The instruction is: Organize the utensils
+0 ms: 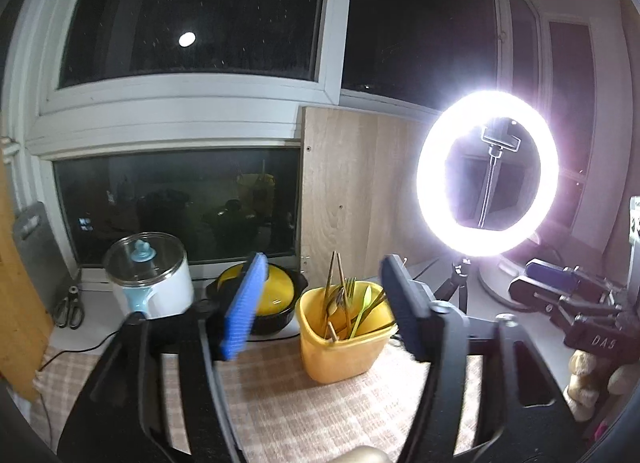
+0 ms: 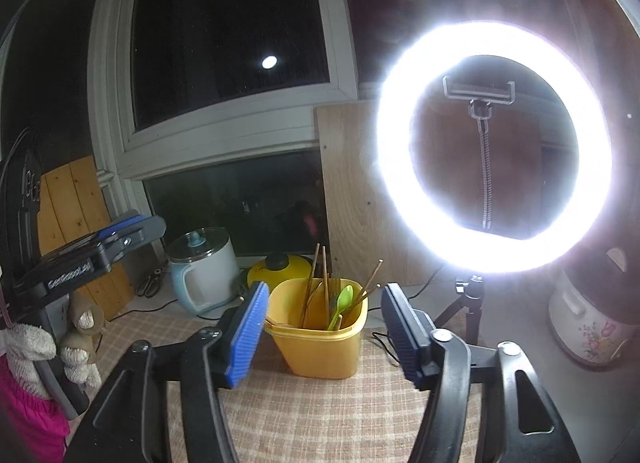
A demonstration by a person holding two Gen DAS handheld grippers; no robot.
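Ahead, between both empty, parted tongs (image 1: 320, 303), stands the utensil-filled yellow cup (image 1: 344, 339).

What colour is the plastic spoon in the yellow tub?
Light green spoon; the right wrist view shows it best.

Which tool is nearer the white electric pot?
Left. The left tool hangs just right of and in front of the white electric pot; the right tool sits further right, past the yellow utensil cup.

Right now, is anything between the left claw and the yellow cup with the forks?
No. In the left wrist view, only bare checked cloth lies between the open, empty left claw and the yellow cup; no loose utensil lies there.
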